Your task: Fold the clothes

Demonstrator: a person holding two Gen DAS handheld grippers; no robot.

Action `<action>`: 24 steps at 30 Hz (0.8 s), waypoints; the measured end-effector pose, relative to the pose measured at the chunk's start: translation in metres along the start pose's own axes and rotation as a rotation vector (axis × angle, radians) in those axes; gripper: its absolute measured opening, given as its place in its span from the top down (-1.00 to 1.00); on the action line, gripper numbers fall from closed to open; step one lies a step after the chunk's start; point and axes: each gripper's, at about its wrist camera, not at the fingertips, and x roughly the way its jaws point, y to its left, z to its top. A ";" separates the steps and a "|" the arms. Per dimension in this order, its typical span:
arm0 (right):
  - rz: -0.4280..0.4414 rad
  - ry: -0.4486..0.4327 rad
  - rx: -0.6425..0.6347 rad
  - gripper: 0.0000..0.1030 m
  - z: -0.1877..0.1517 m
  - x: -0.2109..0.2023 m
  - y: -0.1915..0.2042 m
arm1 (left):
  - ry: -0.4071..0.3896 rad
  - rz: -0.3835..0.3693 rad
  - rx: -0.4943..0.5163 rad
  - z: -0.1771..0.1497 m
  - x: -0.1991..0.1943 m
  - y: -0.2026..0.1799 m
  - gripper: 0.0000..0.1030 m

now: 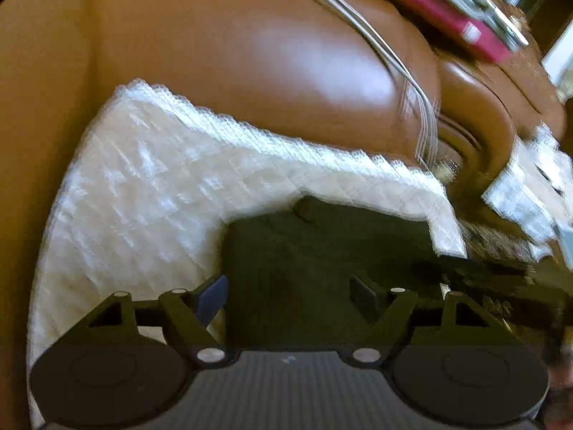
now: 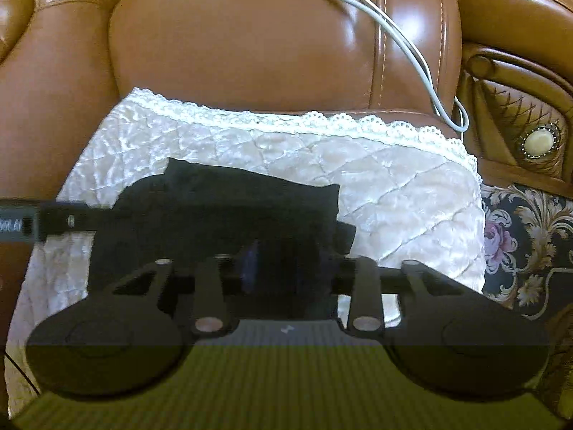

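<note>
A dark garment (image 1: pixel 322 251) lies folded on a white quilted seat cover (image 1: pixel 143 186) on a brown leather sofa. My left gripper (image 1: pixel 290 297) hovers over its near edge with its fingers wide apart, holding nothing. In the right wrist view the same black garment (image 2: pixel 232 211) lies on the white cover (image 2: pixel 394 179). My right gripper (image 2: pixel 286 265) is right over it, fingers apart; whether they touch the cloth is hidden by darkness. The left gripper's body (image 2: pixel 35 220) shows at the left edge.
The brown leather sofa back (image 2: pixel 250 53) rises behind the cover. White cables (image 2: pixel 404 46) hang down across it. A carved armrest with a round stud (image 2: pixel 537 141) stands right, with floral fabric (image 2: pixel 530 236) below. A red item (image 1: pixel 429 3) lies at upper right.
</note>
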 end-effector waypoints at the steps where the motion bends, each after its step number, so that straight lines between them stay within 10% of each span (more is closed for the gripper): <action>1: -0.001 0.001 -0.004 0.09 -0.002 -0.002 0.001 | 0.027 -0.017 -0.002 -0.004 0.006 -0.001 -0.54; 24: -0.105 0.182 0.033 -0.14 0.025 -0.005 0.024 | 0.151 0.230 -0.083 0.040 0.006 -0.004 -0.79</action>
